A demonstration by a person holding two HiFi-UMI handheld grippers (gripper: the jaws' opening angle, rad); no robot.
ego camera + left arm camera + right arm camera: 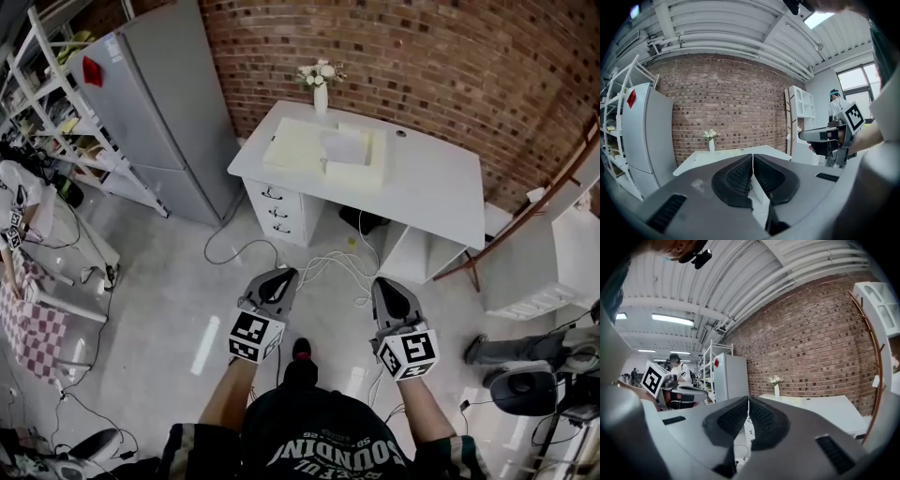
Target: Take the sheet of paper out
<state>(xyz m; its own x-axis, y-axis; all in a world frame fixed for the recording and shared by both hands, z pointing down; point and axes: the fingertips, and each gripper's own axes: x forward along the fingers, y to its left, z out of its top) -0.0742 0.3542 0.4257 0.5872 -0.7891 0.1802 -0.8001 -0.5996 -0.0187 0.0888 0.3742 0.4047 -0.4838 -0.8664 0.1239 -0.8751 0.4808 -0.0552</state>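
Observation:
A white desk (441,183) stands against the brick wall, some way ahead of me. On it lies a pale cream tray (323,150) with a lighter sheet-like patch (349,146) in it; I cannot tell if that is paper. A white vase of flowers (321,89) stands behind the tray. My left gripper (278,278) and right gripper (384,286) are held side by side over the floor, both pointing at the desk. Each is shut with nothing between its jaws, as the left gripper view (752,157) and the right gripper view (748,399) show.
Three drawers (277,211) sit under the desk's left end. A grey fridge (173,103) and a white shelf rack (56,112) stand at the left. Cables (328,267) lie on the floor before the desk. A white cabinet (553,253) and a leaning wooden frame (534,216) stand at the right.

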